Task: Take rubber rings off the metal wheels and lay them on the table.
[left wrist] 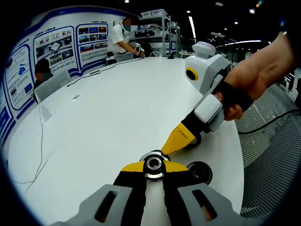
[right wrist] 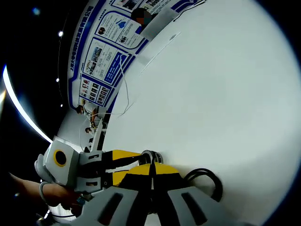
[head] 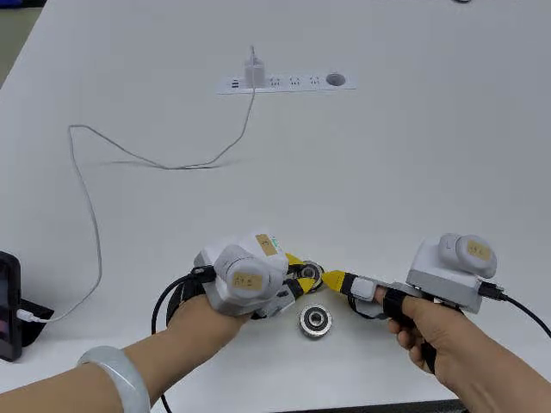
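A wide white table (head: 413, 155) fills the head view. At its left edge stands a dark phone (head: 9, 305), and a thin white cable (head: 86, 215) runs from it up to a charger (head: 255, 70) plugged into a white power strip (head: 284, 83) set flat in the tabletop. In the left gripper view, blue-and-white posters (left wrist: 91, 40) line the curved wall, their print too small to read.

The left hand (head: 202, 318), a pale bangle (head: 116, 370) on its wrist, holds the left gripper (head: 301, 277). Its housing carries two tan stickers (head: 247, 280) with handwriting that cannot be made out. Its yellow-tipped jaws are clamped on a metal wheel (left wrist: 154, 164), held just above the table. A second wheel (head: 316, 320), with a dark ring around it, lies flat on the table just in front of them.

The right gripper (head: 334, 280) comes in from the right, also with a tan sticker (head: 479, 251). Its yellow jaws are pressed together, with the tip touching the held wheel's rim (right wrist: 151, 155); whether they pinch rubber cannot be told. Small black print on the tip is unreadable. In the right gripper view a black loop (right wrist: 203, 181) lies beside its jaws, ring or cable unclear.
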A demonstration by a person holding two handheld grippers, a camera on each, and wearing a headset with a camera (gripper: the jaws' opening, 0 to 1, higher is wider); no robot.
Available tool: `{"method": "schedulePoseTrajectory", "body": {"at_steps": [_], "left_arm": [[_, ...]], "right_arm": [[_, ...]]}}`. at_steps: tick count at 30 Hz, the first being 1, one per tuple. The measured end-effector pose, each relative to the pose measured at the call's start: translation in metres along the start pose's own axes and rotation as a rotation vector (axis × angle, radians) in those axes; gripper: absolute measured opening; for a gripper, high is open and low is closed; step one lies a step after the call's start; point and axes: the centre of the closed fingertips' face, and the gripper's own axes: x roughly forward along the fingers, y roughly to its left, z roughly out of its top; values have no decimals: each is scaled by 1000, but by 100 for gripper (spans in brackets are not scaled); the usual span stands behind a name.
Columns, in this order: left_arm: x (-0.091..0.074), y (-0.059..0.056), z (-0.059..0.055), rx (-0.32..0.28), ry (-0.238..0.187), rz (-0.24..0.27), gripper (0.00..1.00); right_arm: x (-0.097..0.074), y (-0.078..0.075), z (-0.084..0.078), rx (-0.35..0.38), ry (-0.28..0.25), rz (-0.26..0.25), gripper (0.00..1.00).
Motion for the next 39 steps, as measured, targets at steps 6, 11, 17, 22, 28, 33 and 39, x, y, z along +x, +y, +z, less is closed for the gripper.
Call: {"method": "schedulePoseTrajectory", "body": {"at_steps": [6,11,17,22,28,33,39], "left_arm": [[0,0,0,1,2,-1,13],[0,0,0,0,3,0,13],[-1,0,0,2,4,-1,13],[-1,0,0,3,6,0,13],[-1,0,-1,6,10,1,13],[-1,0,-1,4,10,2,13],[-1,0,-1,8,11,0,13]], "right_arm": [[0,-1,0,4,-1,-4,2],[0,-1,1,1,-4,-8,2],[0,2,1,-12,-4,-8,1],[0,5,0,-6,-10,-2,1],[0,10,0,-11,-6,7,1],[0,14,0,-21,-4,19,1],[2,25,-1,-45,8,44,1]]}}
